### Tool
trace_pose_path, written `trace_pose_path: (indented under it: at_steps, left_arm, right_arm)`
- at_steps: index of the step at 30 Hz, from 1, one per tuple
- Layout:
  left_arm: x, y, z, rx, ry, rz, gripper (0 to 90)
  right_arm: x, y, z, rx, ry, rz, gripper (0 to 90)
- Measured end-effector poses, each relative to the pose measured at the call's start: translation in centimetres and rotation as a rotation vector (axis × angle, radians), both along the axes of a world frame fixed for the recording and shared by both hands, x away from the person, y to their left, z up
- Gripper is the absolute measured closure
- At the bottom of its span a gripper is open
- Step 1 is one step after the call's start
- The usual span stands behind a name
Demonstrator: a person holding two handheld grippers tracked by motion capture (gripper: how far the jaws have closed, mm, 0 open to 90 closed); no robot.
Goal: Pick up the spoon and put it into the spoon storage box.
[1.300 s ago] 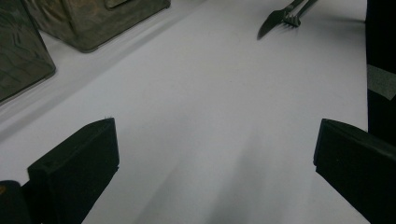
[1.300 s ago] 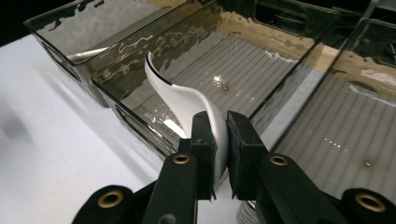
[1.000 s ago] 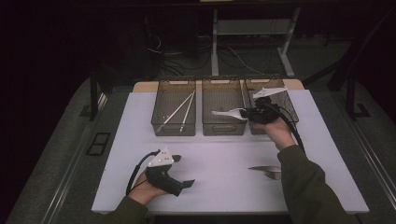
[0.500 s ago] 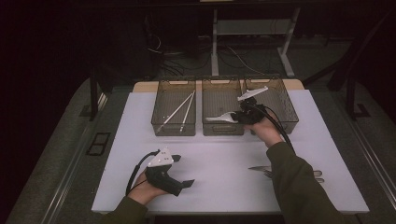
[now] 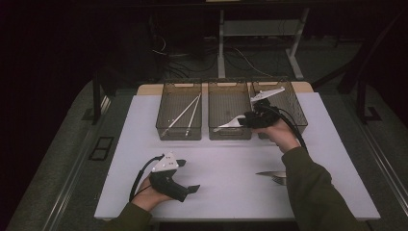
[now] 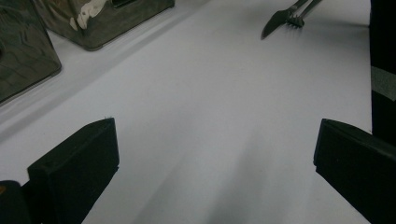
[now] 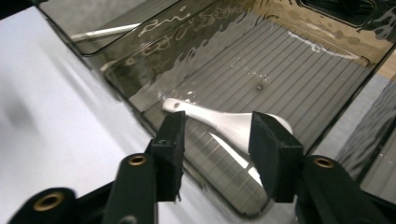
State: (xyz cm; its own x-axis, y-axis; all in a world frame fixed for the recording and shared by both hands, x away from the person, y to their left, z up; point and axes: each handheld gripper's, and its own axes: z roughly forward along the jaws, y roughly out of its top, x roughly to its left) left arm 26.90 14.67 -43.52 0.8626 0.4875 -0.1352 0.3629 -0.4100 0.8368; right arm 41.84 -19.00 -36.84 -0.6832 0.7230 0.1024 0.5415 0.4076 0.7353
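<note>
On white table (image 5: 226, 178), three bins (image 5: 229, 115), two chopsticks (image 5: 185, 115), one spoon (image 7: 224, 123) between right tool's (image 7: 217, 133) just-opened jaws, left tool (image 6: 215, 154) spread.

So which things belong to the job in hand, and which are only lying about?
In the job: white spoon, between the jaws of the right gripper, which have just been opening; middle bin under it.
Lying about: knife and fork on the table; chopsticks in the left bin; right bin; left gripper, open.

Your right gripper (image 7: 217, 140) hangs over the smoky clear plastic bin (image 7: 299, 70), jaws just opening, and the white ceramic soup spoon (image 7: 224, 122) lies on its ribbed floor between them, pads clear of it.
</note>
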Motion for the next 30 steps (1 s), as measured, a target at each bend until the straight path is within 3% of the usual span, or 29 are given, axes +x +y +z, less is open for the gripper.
trace_pose_path:
  at_steps: [6,14,30]
  left_arm:
    - [0.0,0.1,0.0,0.005,0.001,-0.003,0.0]
    - [0.1,0.2,0.1,0.007,0.000,0.004,0.0]
    - [0.2,0.3,0.0,0.006,0.004,0.018,0.0]
  right_arm:
    - [-1.3,-1.3,1.4,0.019,-0.017,0.033,48.3]
    - [-3.6,-3.9,2.3,0.084,-0.041,0.039,43.7]
    - [-8.0,-9.2,-0.9,0.084,-0.005,0.019,43.0]
